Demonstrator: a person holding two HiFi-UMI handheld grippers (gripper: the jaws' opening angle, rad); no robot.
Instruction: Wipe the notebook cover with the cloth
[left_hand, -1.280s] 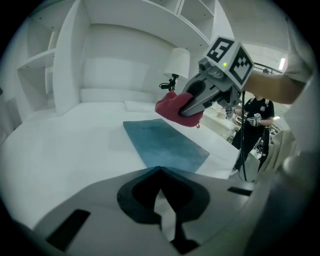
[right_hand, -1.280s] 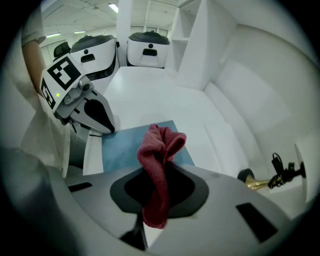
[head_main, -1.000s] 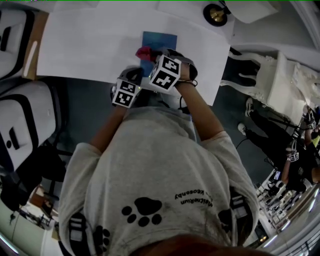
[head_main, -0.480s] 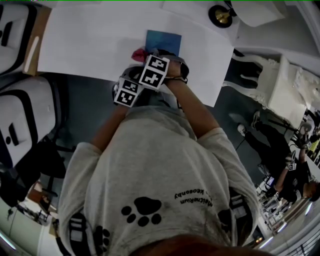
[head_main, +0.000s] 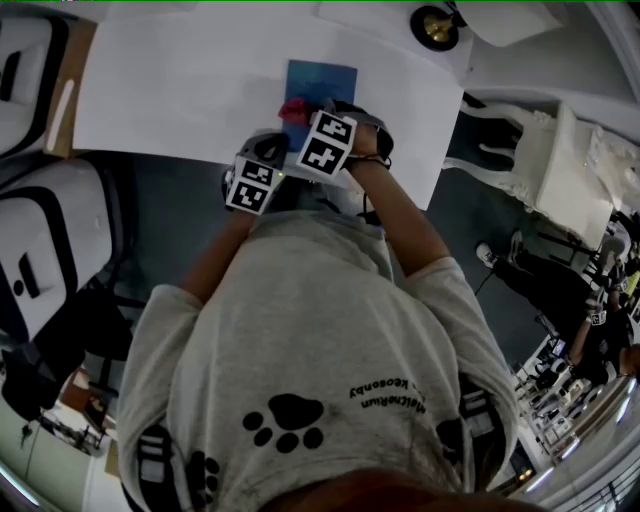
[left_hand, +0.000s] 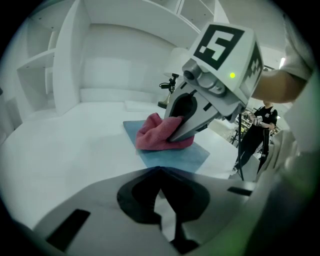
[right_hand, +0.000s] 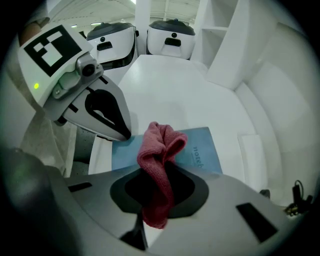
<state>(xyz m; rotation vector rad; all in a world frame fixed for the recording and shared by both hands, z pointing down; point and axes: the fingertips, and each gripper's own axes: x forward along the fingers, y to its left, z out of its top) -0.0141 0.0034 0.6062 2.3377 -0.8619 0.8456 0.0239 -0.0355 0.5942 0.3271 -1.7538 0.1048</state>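
A: Starting at the left. The left gripper (left_hand: 160, 171) is hanging just off the near edge of the table (head_main: 180, 80), at about 7 o'clock from the other gripper. Its jaws are meeting at the tips and nothing is sitting between them.

B: Noted. And the middle?

A: The notebook (right_hand: 201, 150) is lying flat on the white table, blue cover up, at 12 o'clock from the person. The cloth (right_hand: 161, 142) is resting on the cover toward its 7 o'clock corner, bunched into a soft hump.

B: The right side?

A: The right gripper (right_hand: 158, 174) is pinching that pink cloth. Its jaws are closing on a gathered fold, one tail is drooping back behind them, and the rest is mushrooming out in front onto the cover.

B: How are you judging the handling?

A: The cloth is looking light, limp and fuzzy. It should squash under pressure and drag a little on the cover. Gripping a thick fold, as here, seems right, since a single layer would likely slip out.

B: The notebook?

A: It is reading as thin, light and fairly stiff, with a smooth cover on a smooth table. I am expecting it to skate under a sideways stroke. If it needs steadying, pressing down on a bare corner, say at 5 o'clock, looks like the best spot.
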